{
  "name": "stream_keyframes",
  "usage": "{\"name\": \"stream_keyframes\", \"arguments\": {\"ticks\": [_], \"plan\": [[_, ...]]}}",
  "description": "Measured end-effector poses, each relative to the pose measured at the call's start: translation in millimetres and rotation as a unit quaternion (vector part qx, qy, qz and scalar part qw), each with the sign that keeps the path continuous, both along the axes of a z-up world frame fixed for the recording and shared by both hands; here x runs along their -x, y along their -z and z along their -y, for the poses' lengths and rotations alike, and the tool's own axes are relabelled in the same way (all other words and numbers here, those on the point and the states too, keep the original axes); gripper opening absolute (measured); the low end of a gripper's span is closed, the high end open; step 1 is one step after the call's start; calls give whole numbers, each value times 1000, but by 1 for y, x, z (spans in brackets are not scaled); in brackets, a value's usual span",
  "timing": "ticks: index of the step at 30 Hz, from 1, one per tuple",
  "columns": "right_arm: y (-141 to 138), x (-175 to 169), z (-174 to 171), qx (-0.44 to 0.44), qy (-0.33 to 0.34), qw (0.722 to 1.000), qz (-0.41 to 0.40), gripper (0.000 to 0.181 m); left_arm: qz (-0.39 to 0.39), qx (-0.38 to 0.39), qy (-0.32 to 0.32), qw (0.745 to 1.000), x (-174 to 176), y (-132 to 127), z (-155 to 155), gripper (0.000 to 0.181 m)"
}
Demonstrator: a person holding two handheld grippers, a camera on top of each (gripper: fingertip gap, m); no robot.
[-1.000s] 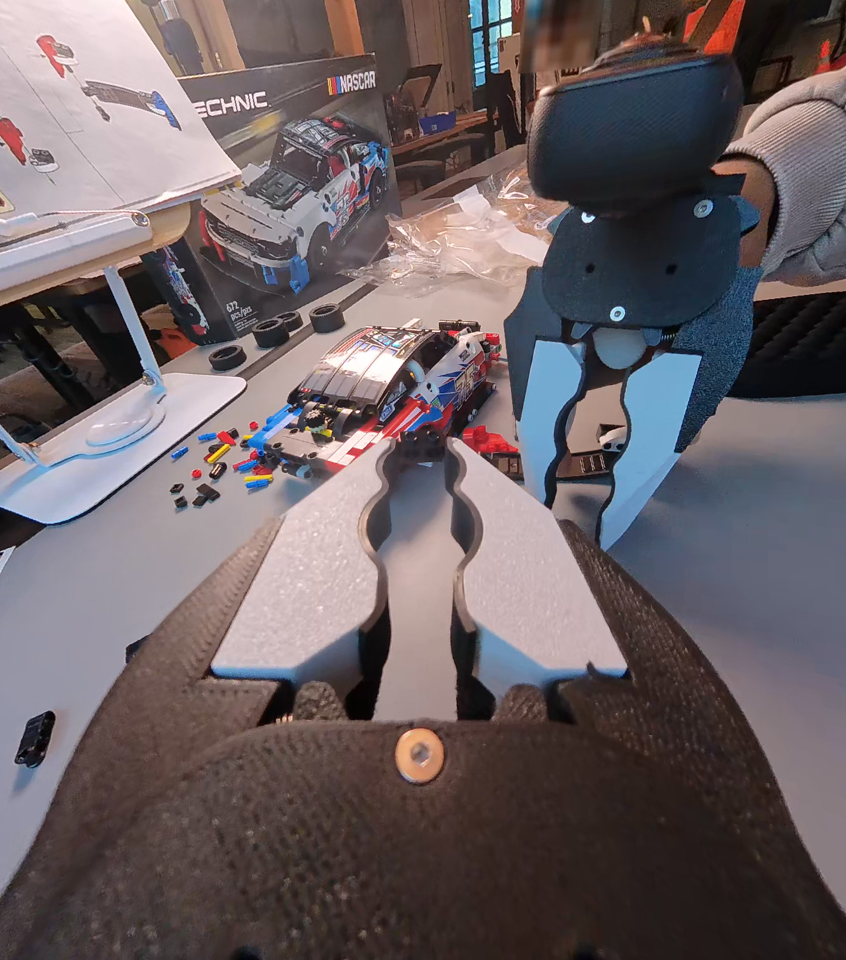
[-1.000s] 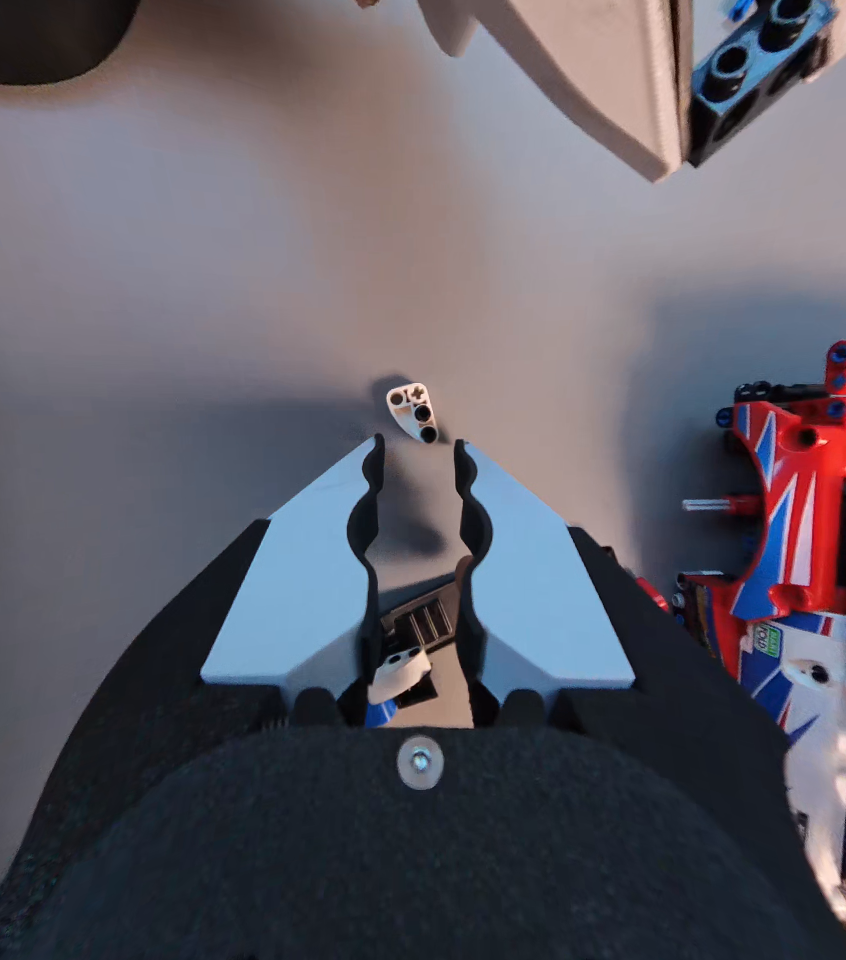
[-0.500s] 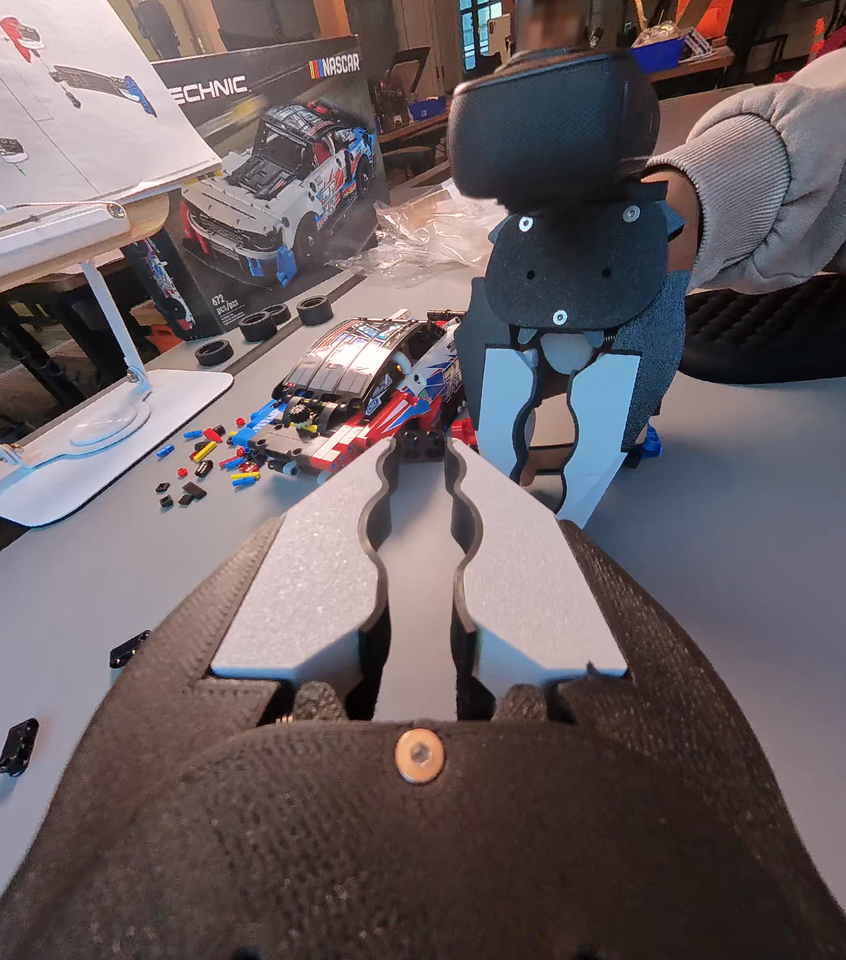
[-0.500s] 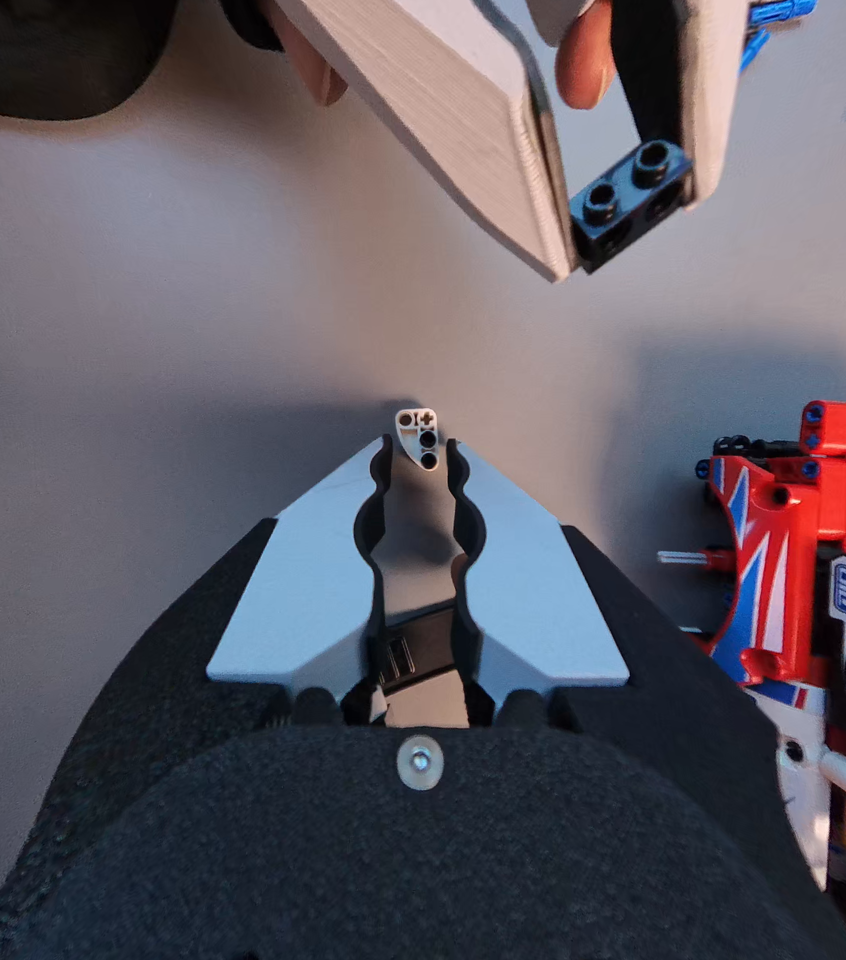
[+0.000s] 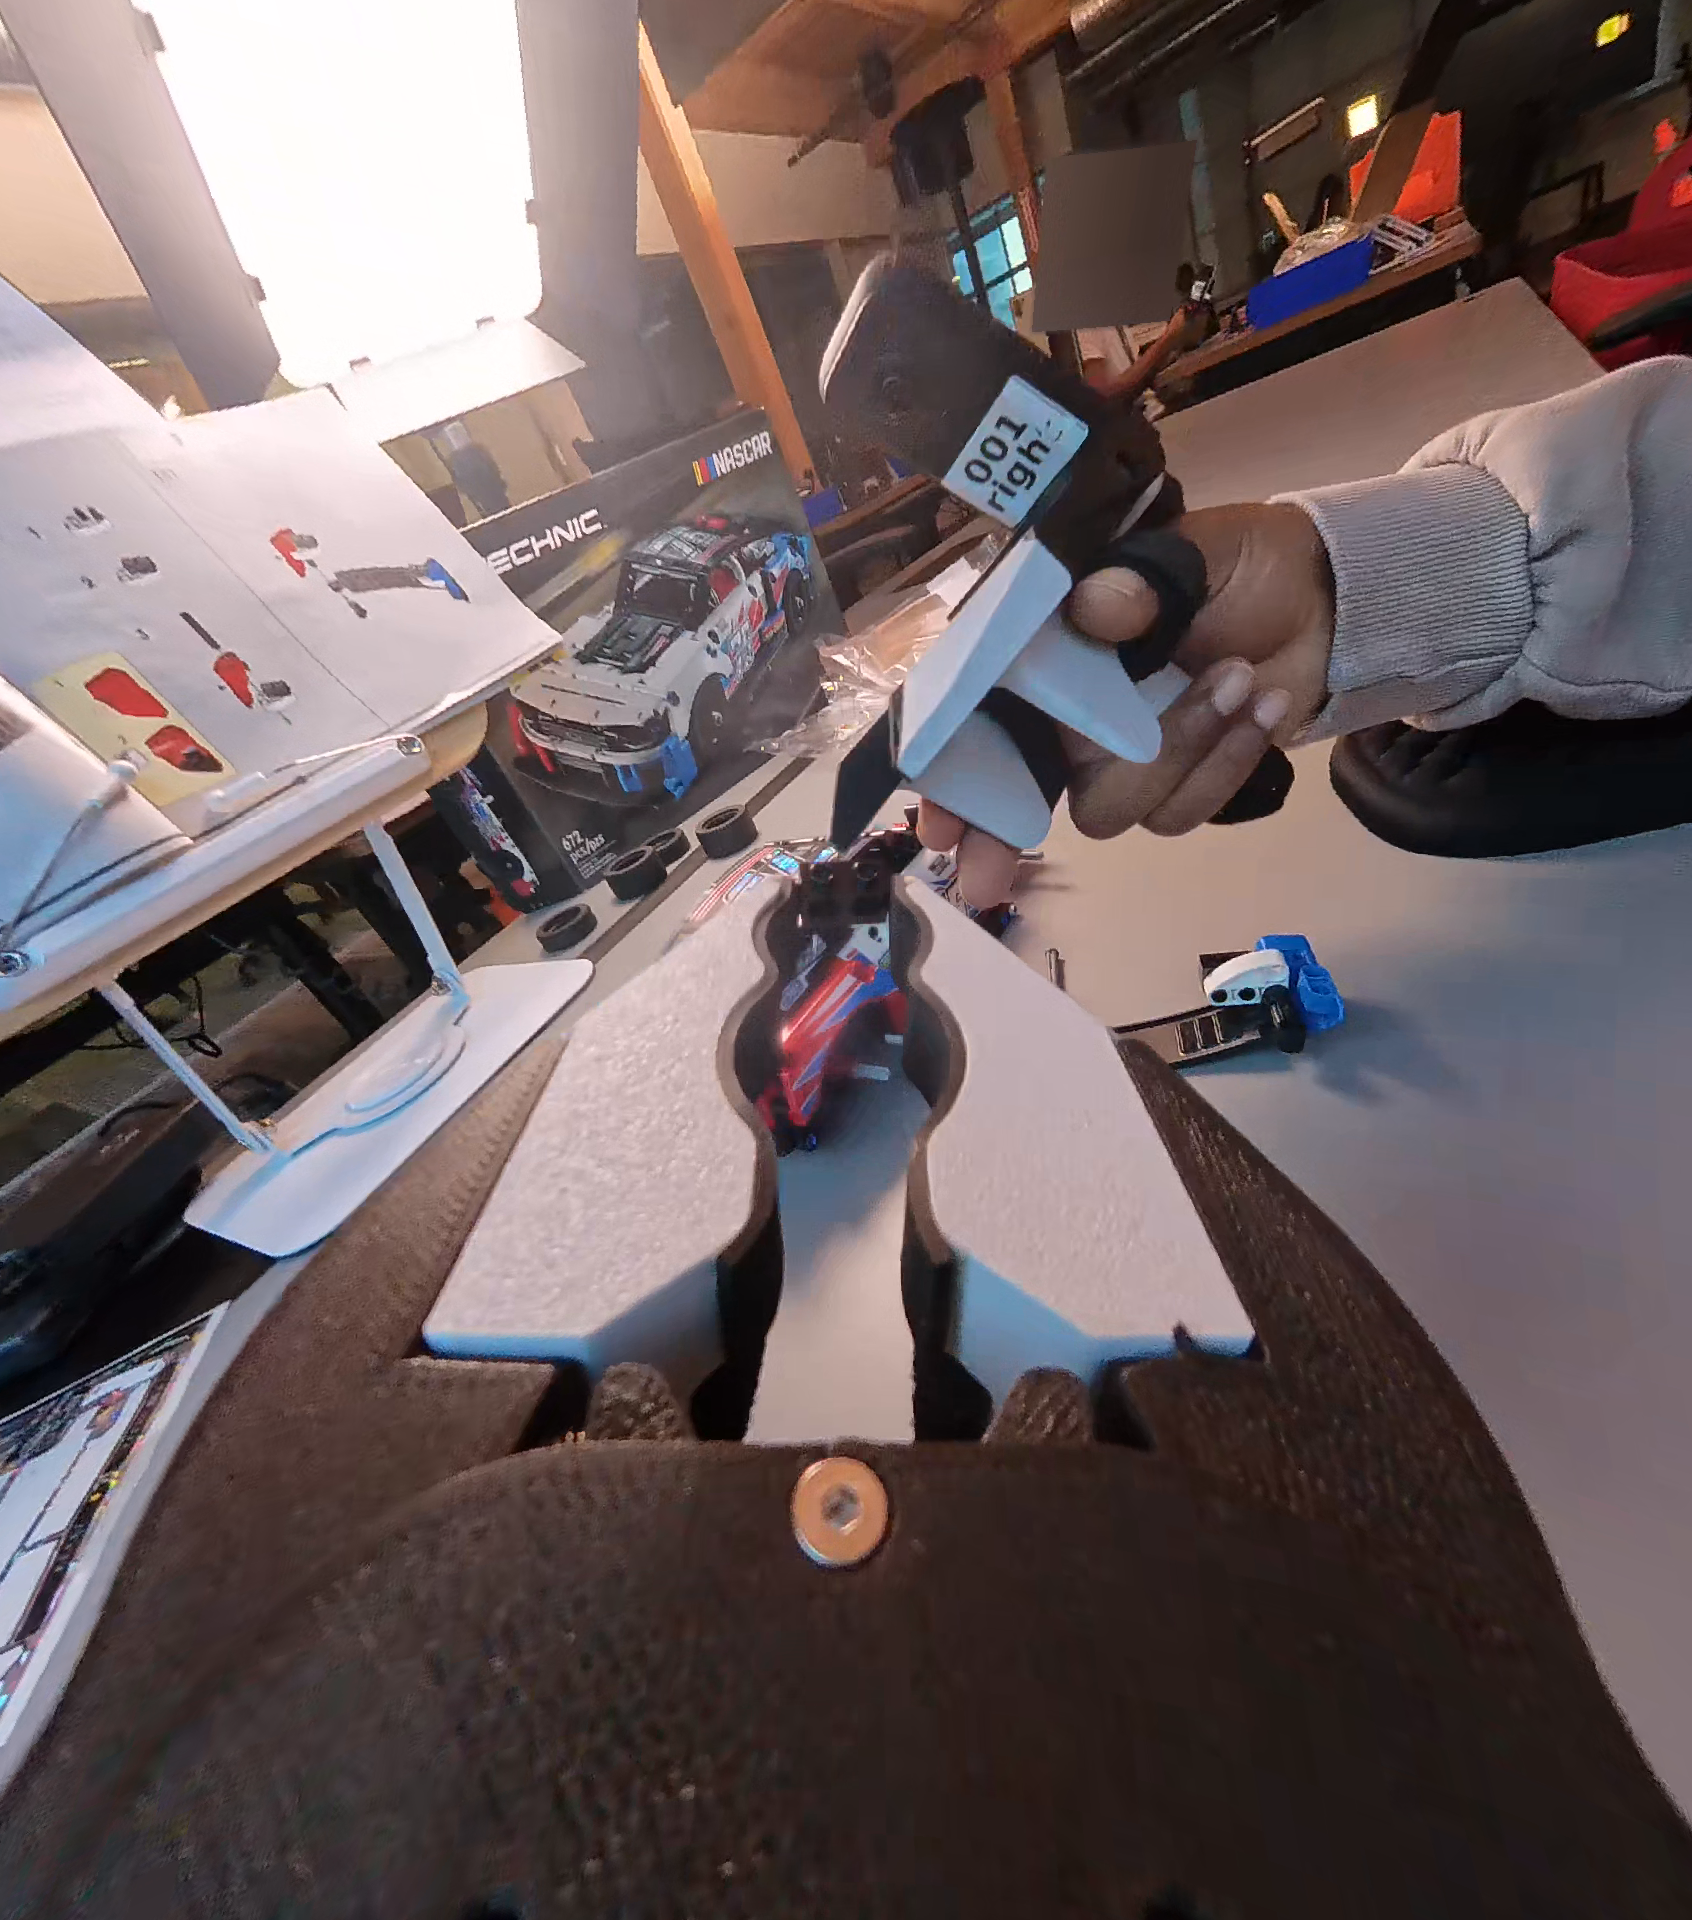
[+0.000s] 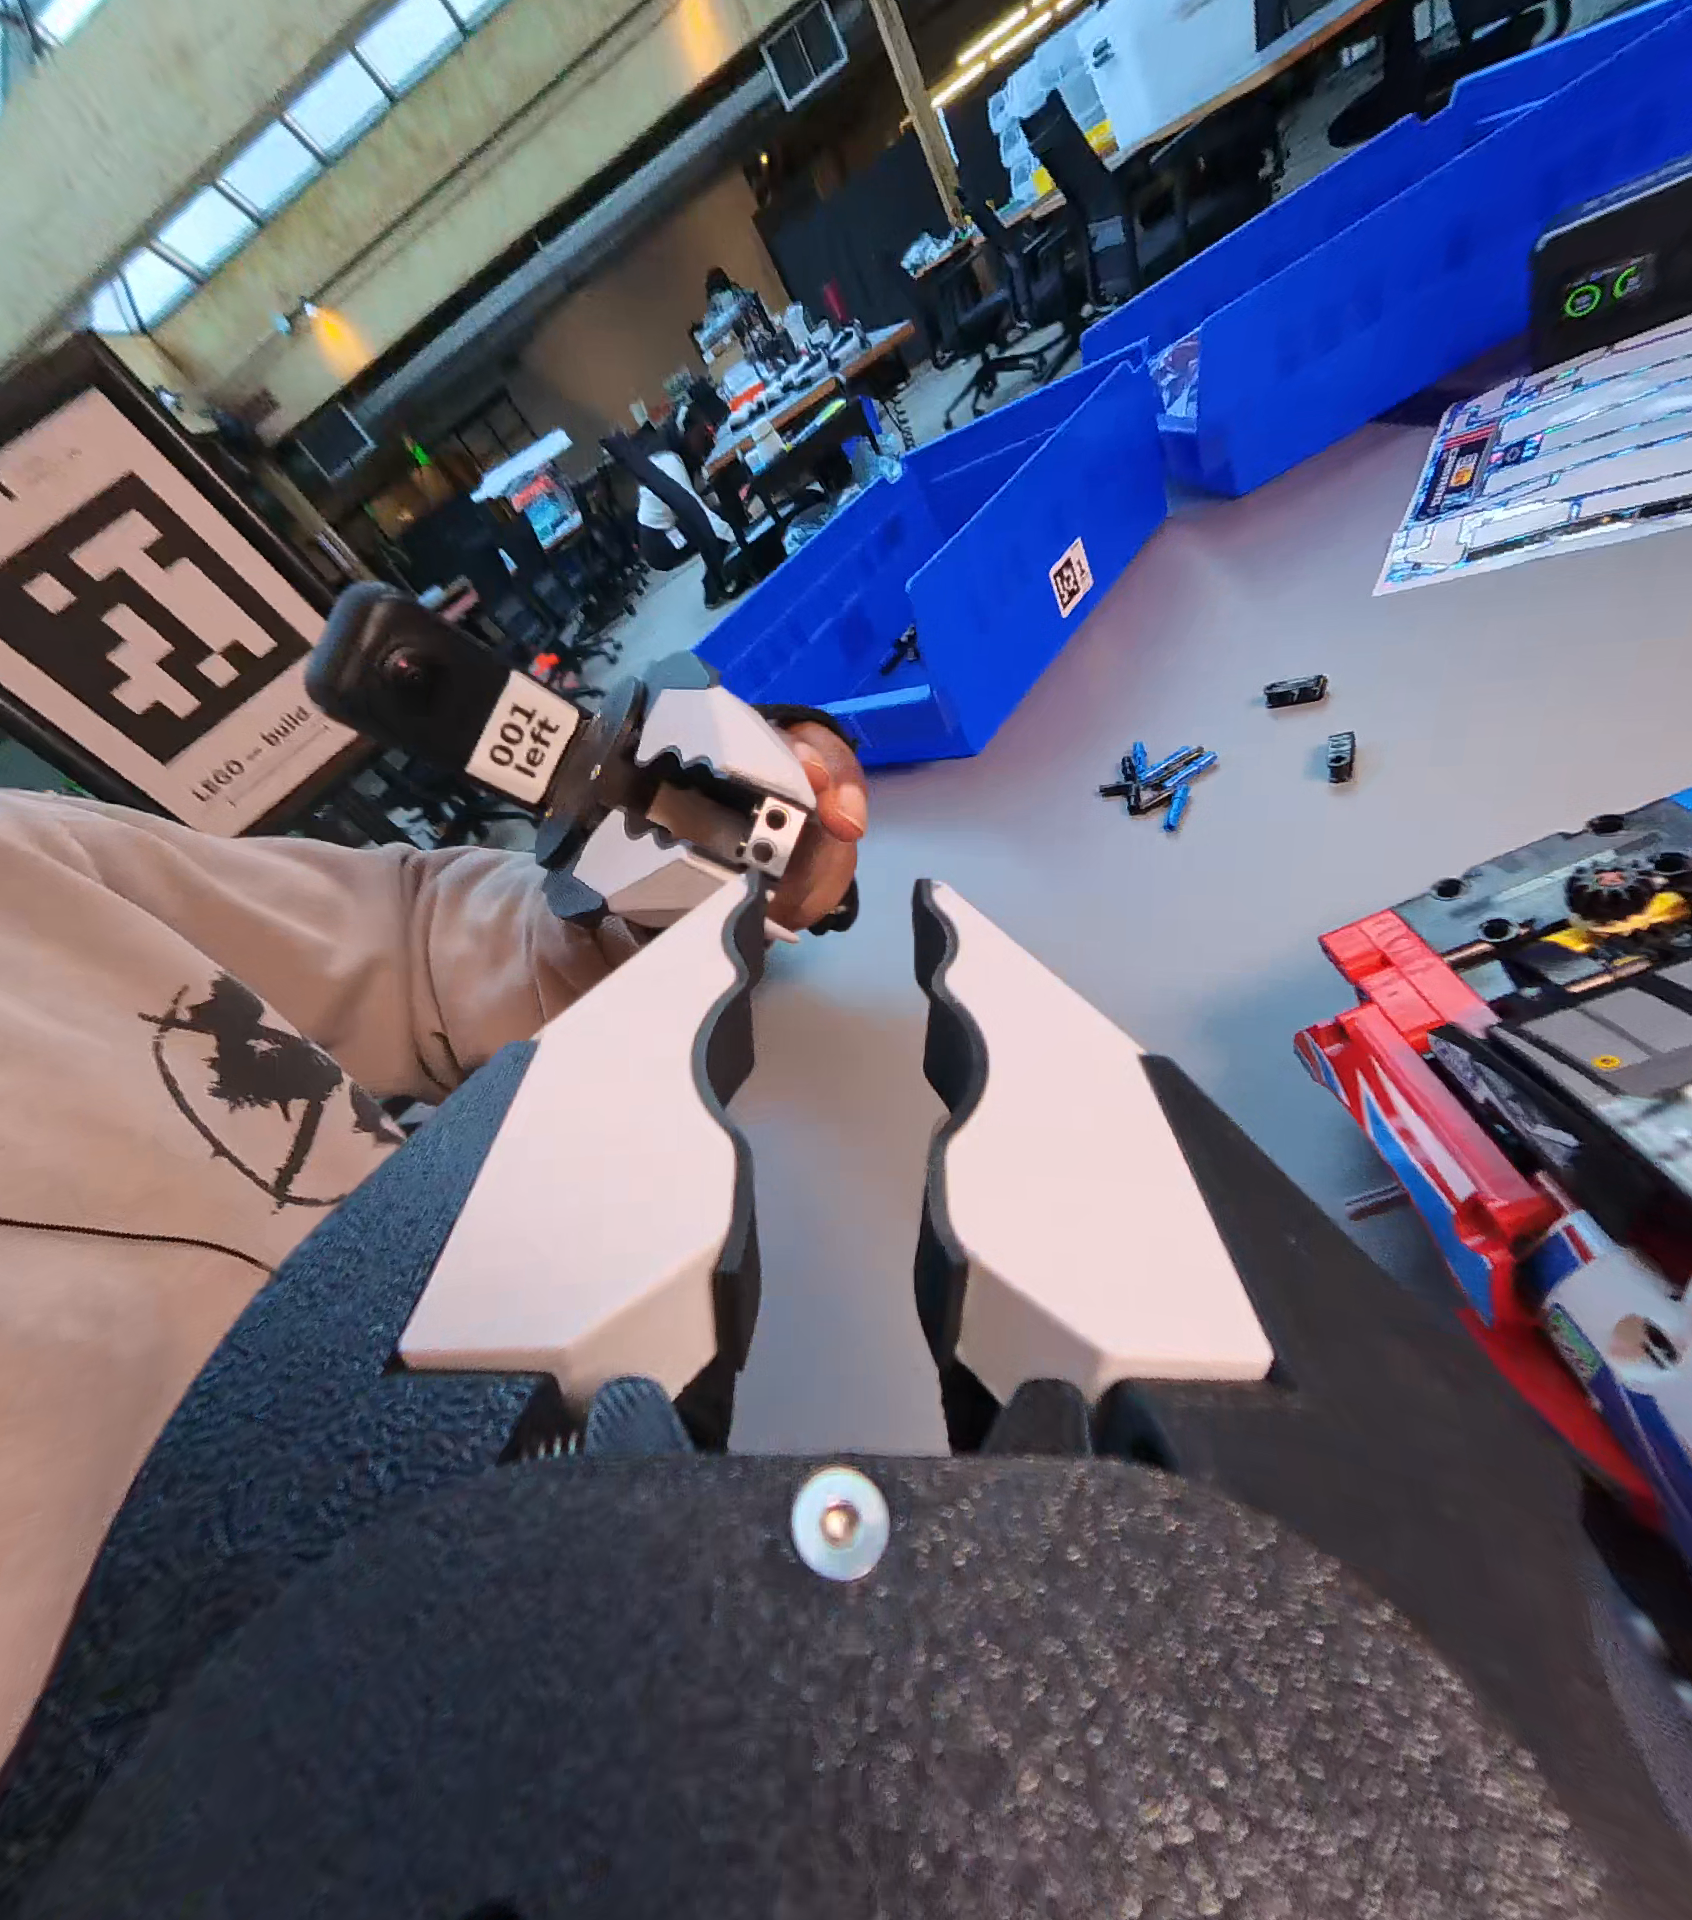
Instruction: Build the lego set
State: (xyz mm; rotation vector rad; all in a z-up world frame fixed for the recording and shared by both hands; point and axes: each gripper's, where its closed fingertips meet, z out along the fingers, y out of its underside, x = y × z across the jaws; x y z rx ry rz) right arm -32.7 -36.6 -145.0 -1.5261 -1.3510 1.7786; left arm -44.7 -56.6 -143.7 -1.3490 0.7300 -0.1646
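Left tool [image 5: 834, 914] is nearly closed on a small black holed Lego brick [image 5: 840, 896] at its tips. Right tool [image 6: 834, 909] stands moderately open and empty. The partly built red, white and blue Lego car [image 6: 1590, 1122] lies on the grey table [image 6: 1081, 883], just to the right tool's right (its long axis roughly parallel to that tool's). The brick-bearing left tool sits directly before the car's red end, so it appears the nearer.
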Motion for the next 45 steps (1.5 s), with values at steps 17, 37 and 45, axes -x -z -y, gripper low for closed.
{"name": "stream_keyframes", "arguments": {"ticks": [17,37,45], "plan": [[9,8,30,60,-35,997,21,9,3,26,39,999,-16,11,3,14],[-11,-8,69,-524,-24,839,-146,16,407,393,422,708,-34,-11,45,13],[3,-8,44,-488,-10,871,-55,7,399,382,328,766,-22,2,19,27]]}}
